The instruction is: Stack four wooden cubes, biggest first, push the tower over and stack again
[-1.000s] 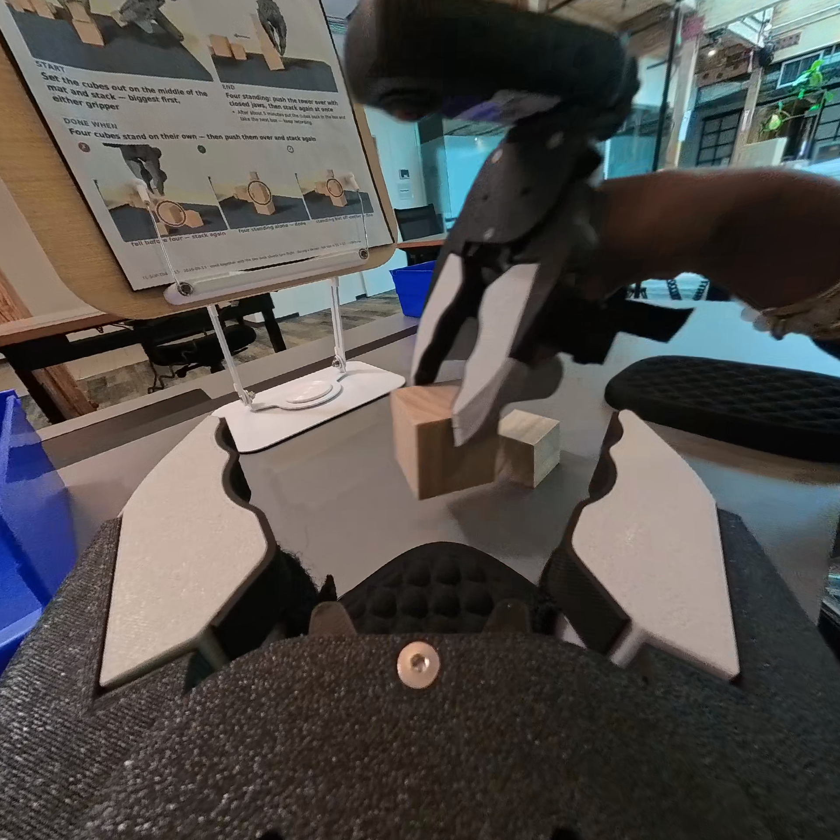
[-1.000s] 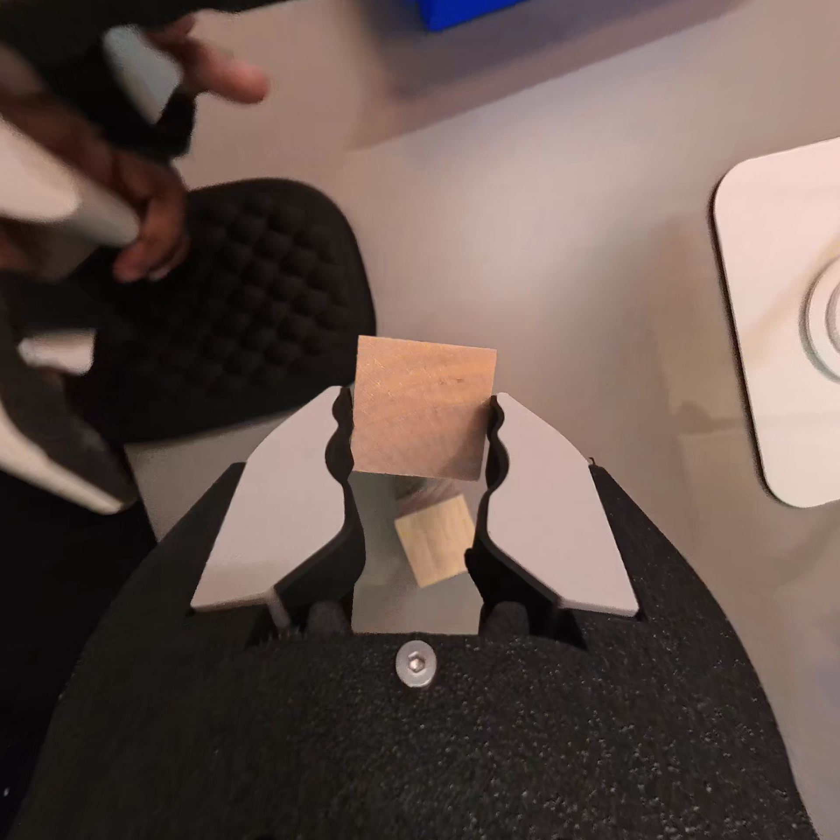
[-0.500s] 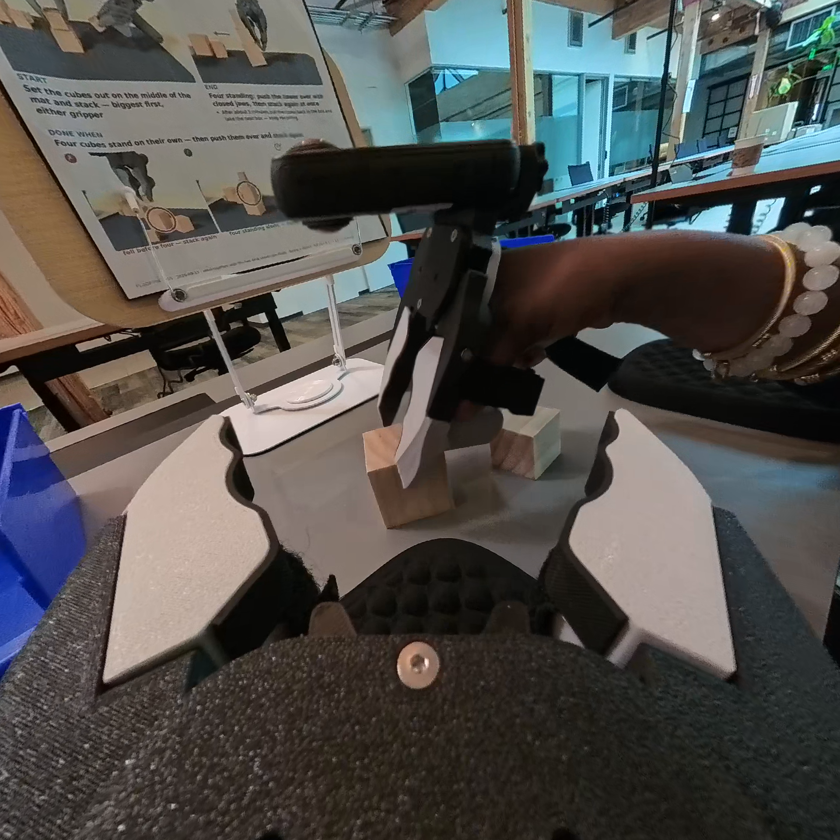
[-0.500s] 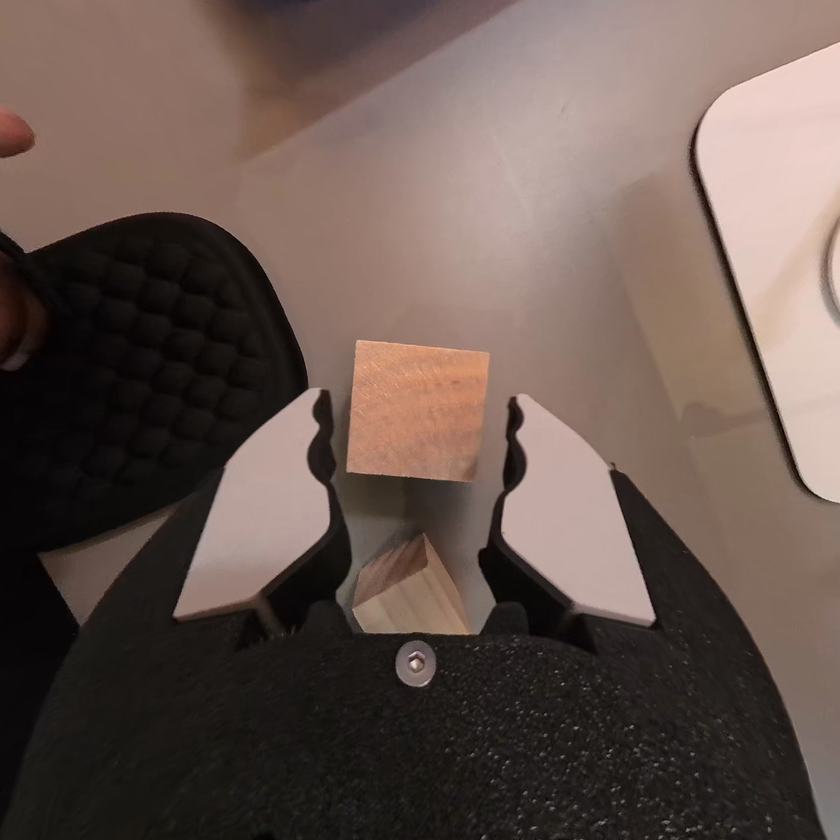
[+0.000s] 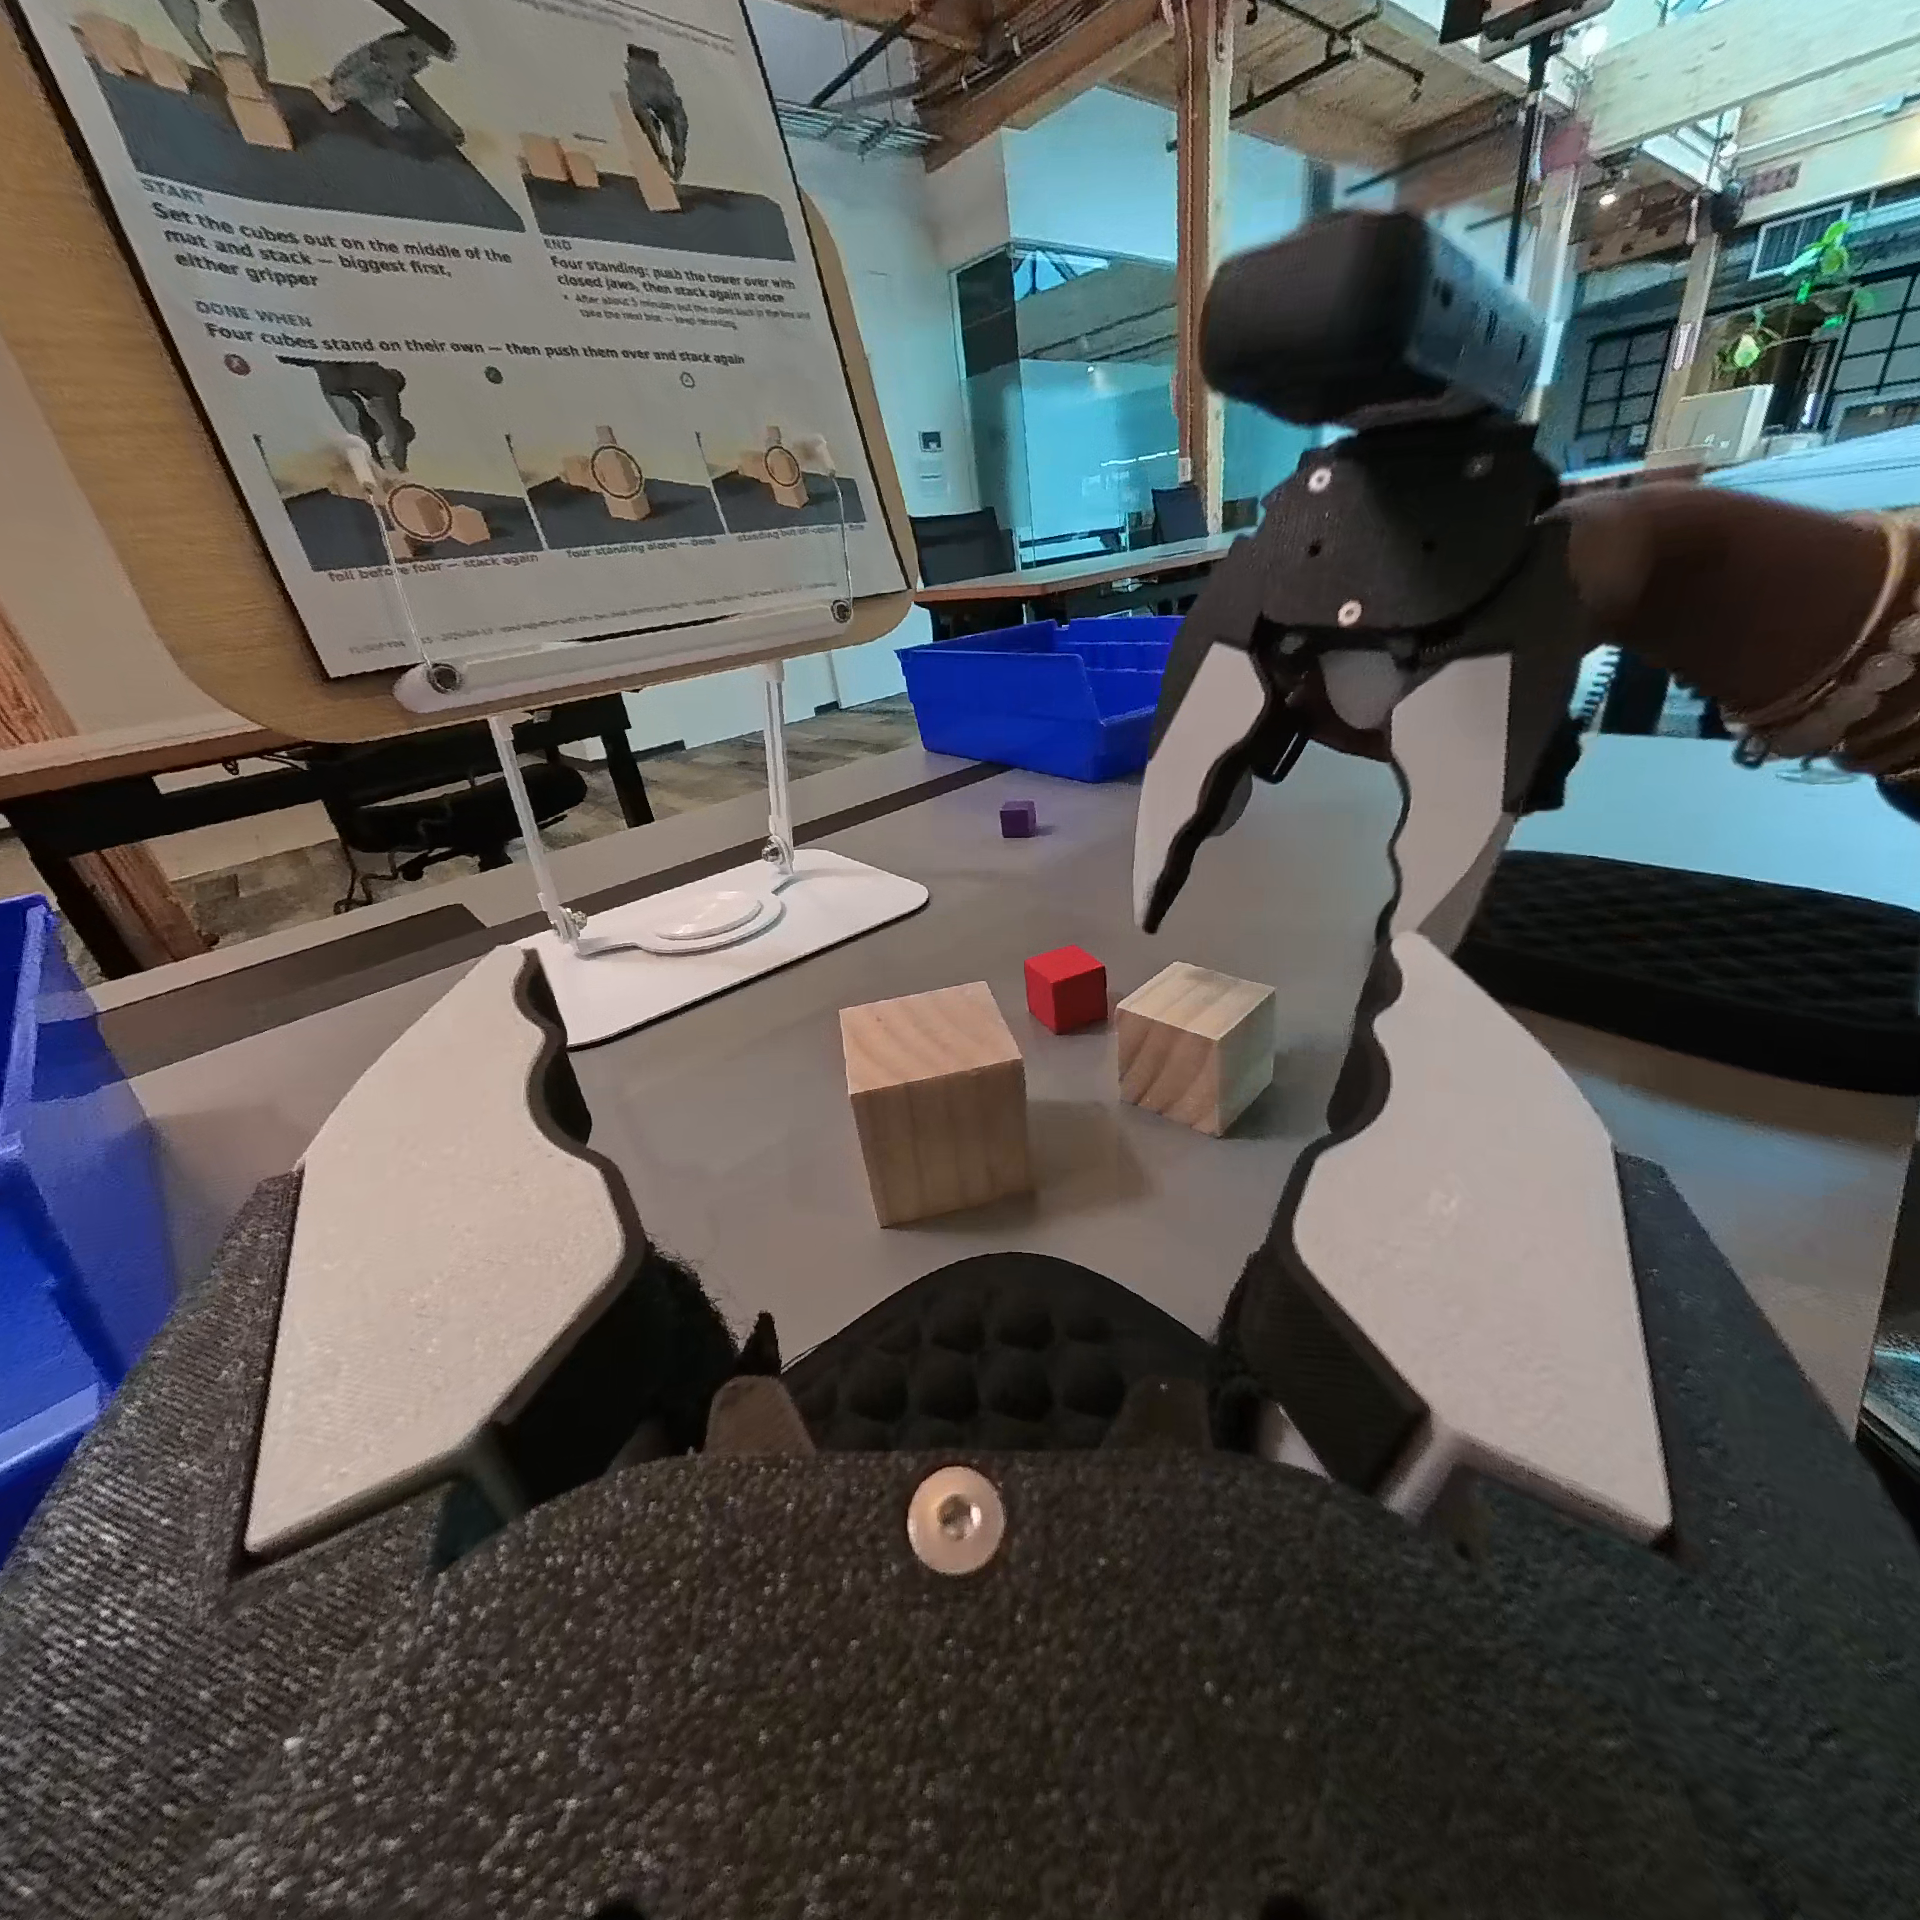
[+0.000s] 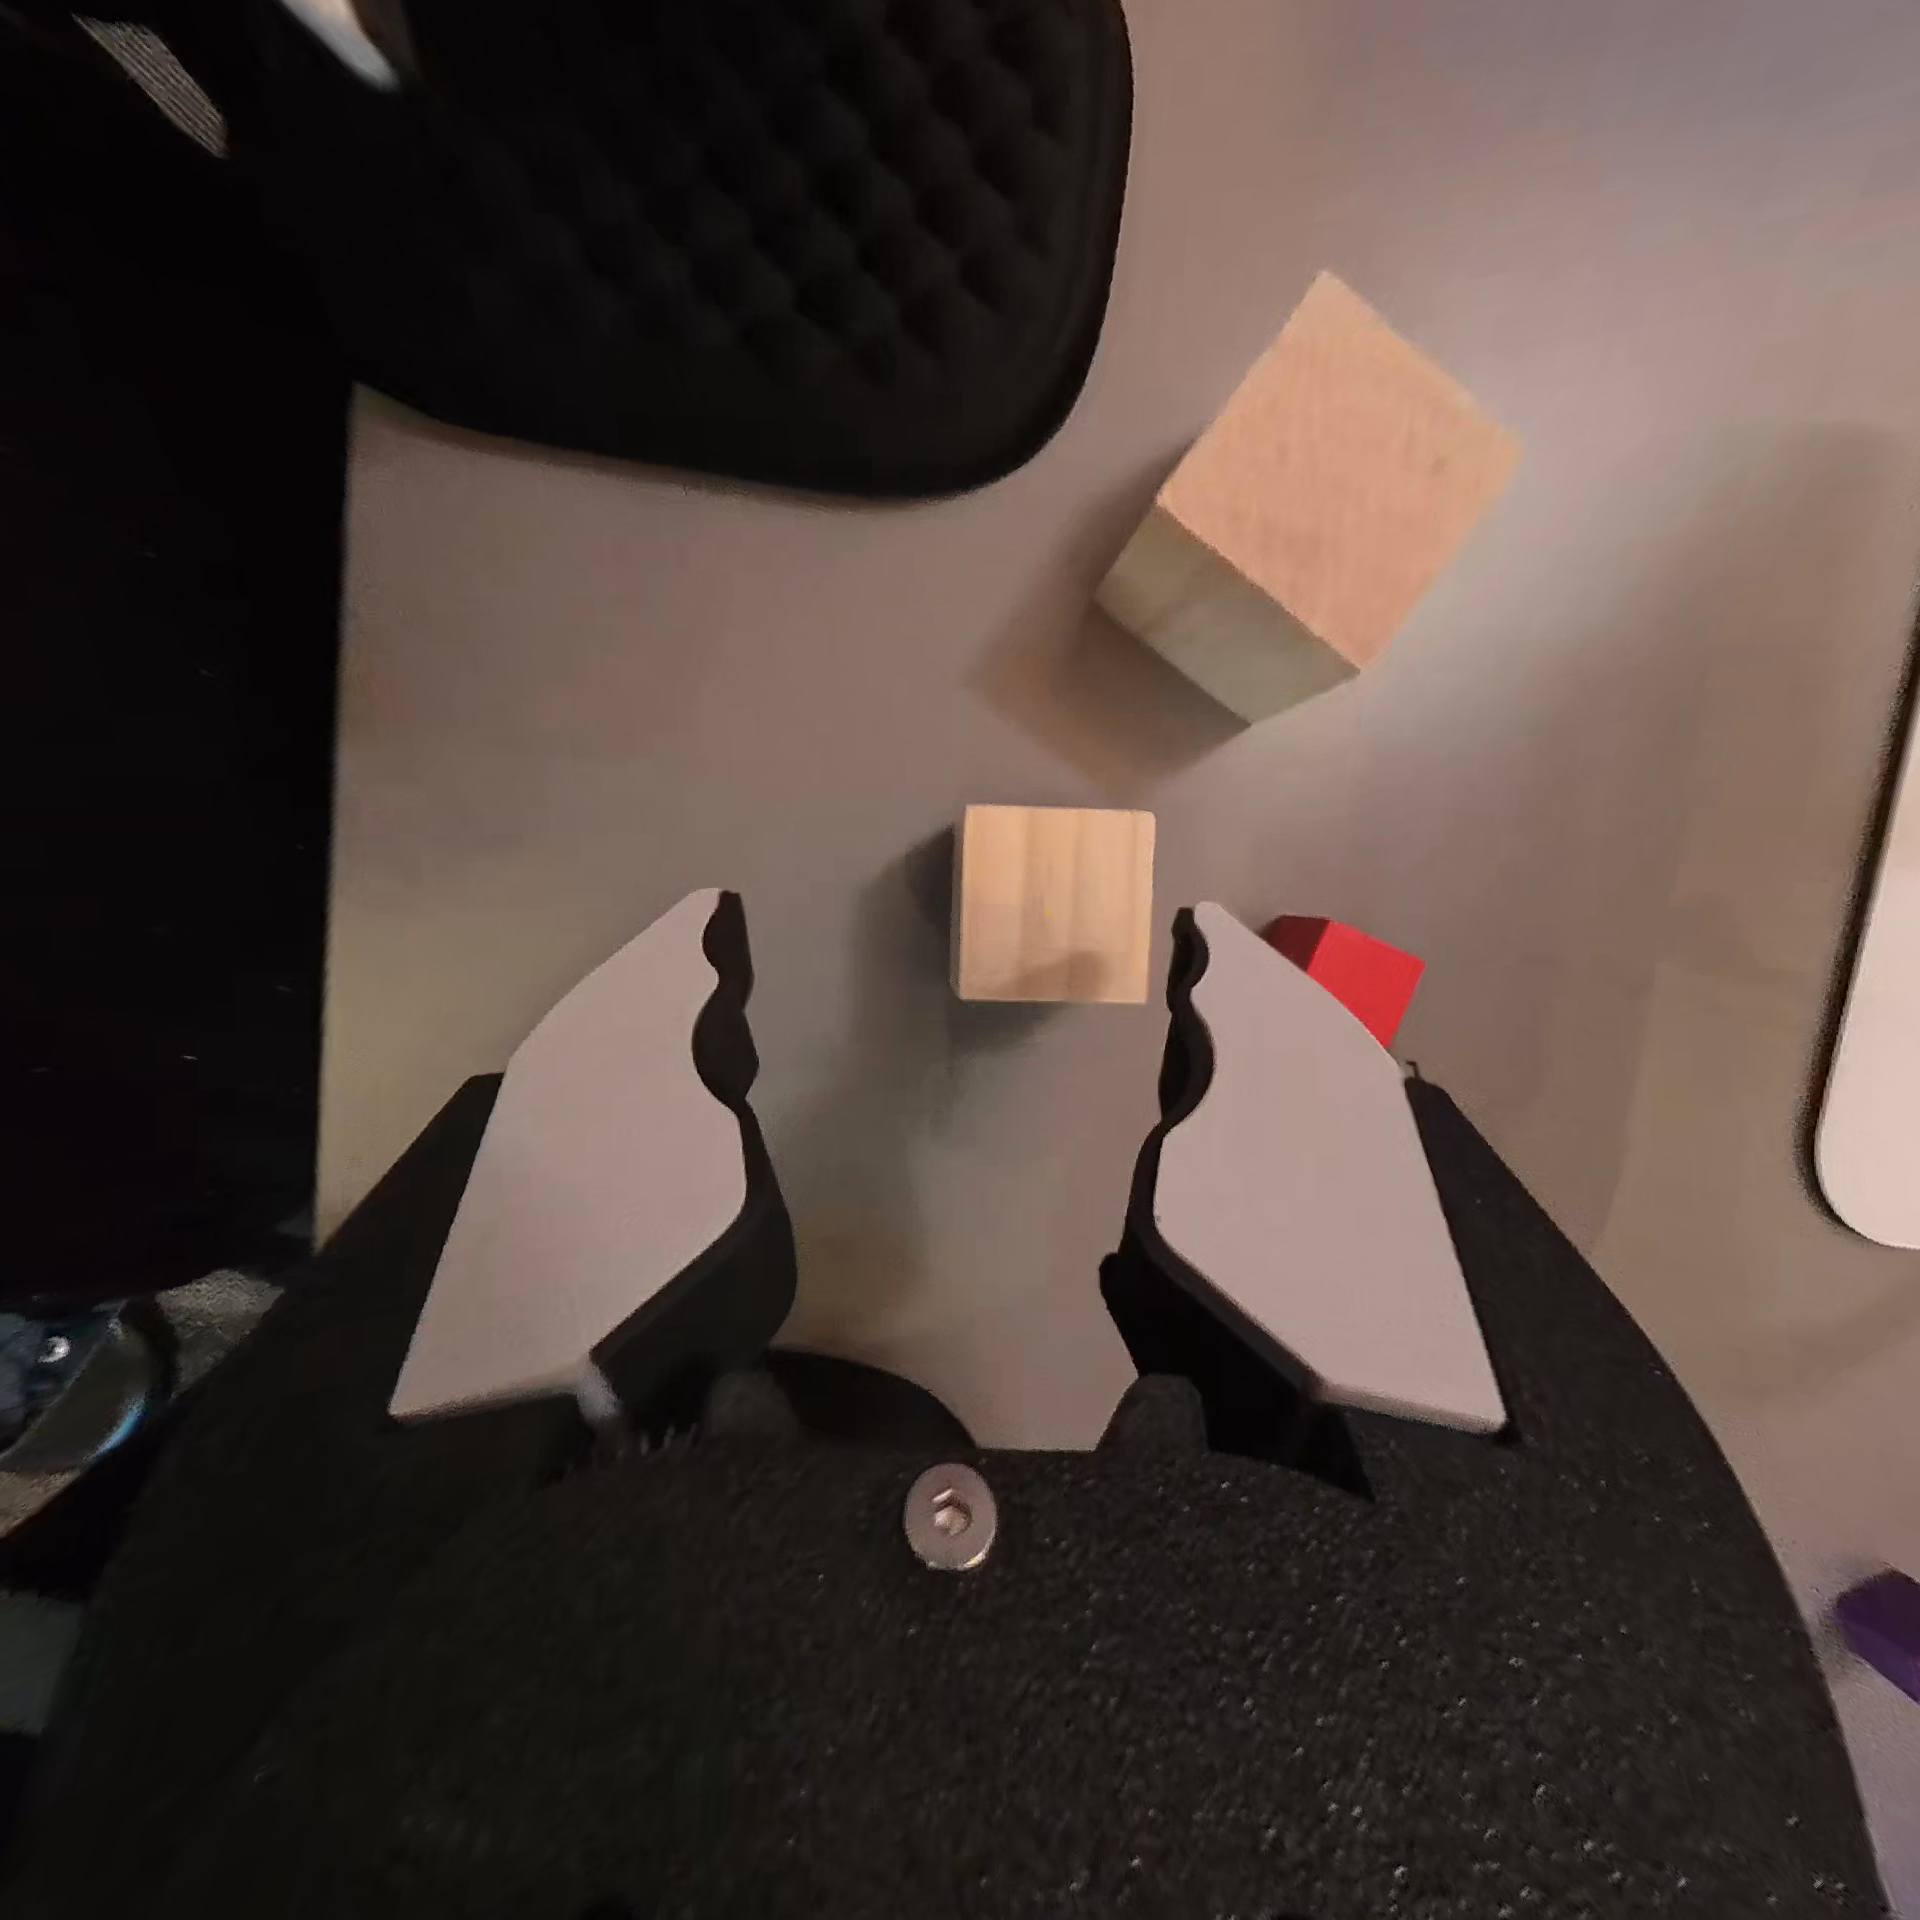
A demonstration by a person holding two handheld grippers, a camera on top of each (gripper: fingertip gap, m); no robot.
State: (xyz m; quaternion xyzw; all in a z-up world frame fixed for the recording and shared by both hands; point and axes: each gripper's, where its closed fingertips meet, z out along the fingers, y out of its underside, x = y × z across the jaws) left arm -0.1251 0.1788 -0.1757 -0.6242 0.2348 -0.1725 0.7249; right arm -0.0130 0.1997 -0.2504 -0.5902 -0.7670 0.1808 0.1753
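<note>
My left gripper [image 5: 961, 956] is open wide and empty, low over the grey table [image 5: 727, 1164]. A large wooden cube [image 5: 935, 1101] stands on the table just ahead, between its fingers but untouched. A smaller wooden cube [image 5: 1195, 1044] and a small red cube [image 5: 1063, 992] sit just behind it. My right gripper [image 5: 1268, 925] hangs open above the smaller cube. In the right wrist view my right gripper [image 6: 956, 909] is open and empty. The smaller cube [image 6: 1055, 904] lies below between its fingertips, with a gap on each side. The large cube [image 6: 1309, 499] and red cube [image 6: 1351, 977] lie nearby.
A small purple cube [image 5: 1018, 819] sits farther back and also shows in the right wrist view [image 6: 1886, 1642]. An instruction board [image 5: 468, 312] stands on a white base [image 5: 727, 935]. Blue bins stand at the back [image 5: 1039, 696] and left [image 5: 52, 1143]. A black pad [image 5: 1714, 987] lies at right.
My right gripper held the large wooden cube, set it on the table and opened. It then rose and moved over the smaller cube. My left gripper stayed open.
</note>
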